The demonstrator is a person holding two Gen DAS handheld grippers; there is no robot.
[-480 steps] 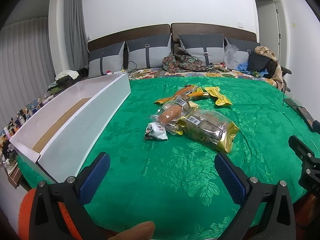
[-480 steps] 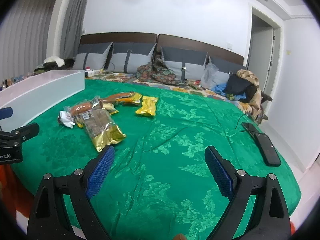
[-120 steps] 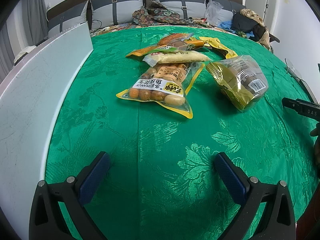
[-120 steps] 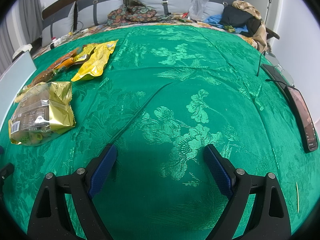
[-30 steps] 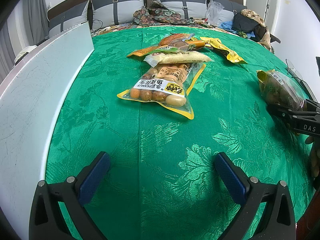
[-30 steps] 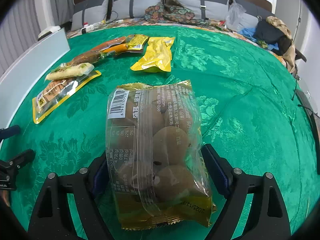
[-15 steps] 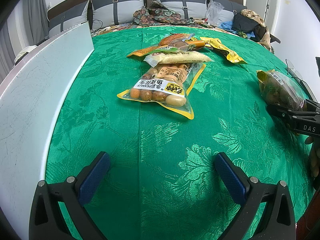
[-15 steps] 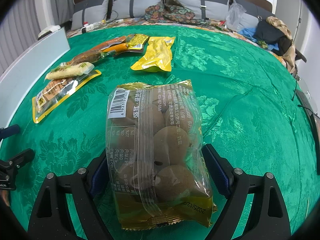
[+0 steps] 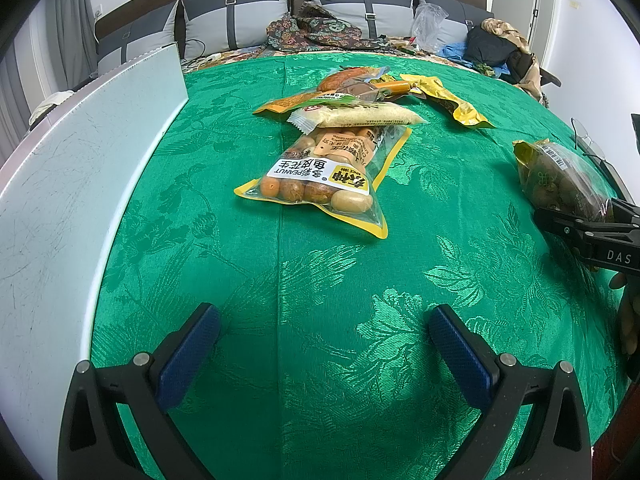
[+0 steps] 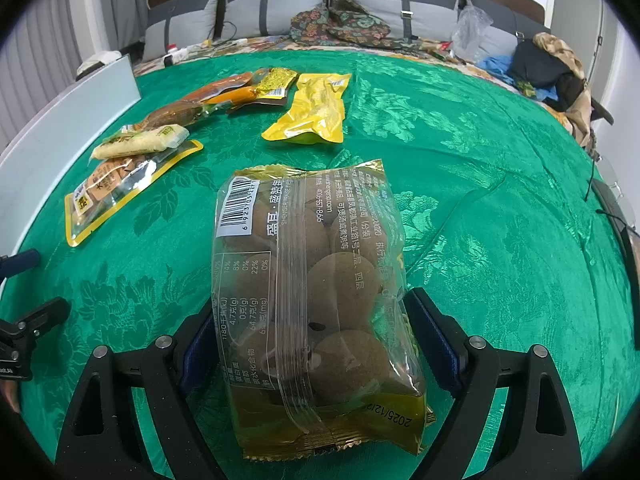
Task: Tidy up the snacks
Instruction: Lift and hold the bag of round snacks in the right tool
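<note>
My right gripper [image 10: 316,344] is shut on a gold bag of brown round cakes [image 10: 312,288] and holds it over the green bedspread; the bag also shows in the left wrist view [image 9: 560,180] at the far right. My left gripper [image 9: 324,348] is open and empty, low over the cloth. Ahead of it lies a yellow-edged peanut bag [image 9: 328,172], a pale cracker pack [image 9: 356,116], orange sausage packs [image 9: 348,80] and a yellow pouch [image 9: 444,100]. These also show in the right wrist view, with the peanut bag [image 10: 120,188] at left and the yellow pouch [image 10: 316,108] ahead.
A long white box [image 9: 72,184] runs along the bed's left side. Grey pillows [image 9: 236,20] and piled clothes [image 9: 500,48] lie at the headboard. A phone [image 10: 628,240] and cable rest near the right edge.
Over the last second nothing has visibly moved. Four seconds ago the gold bag lay on the bed and my right gripper was open and empty; it now grips the bag.
</note>
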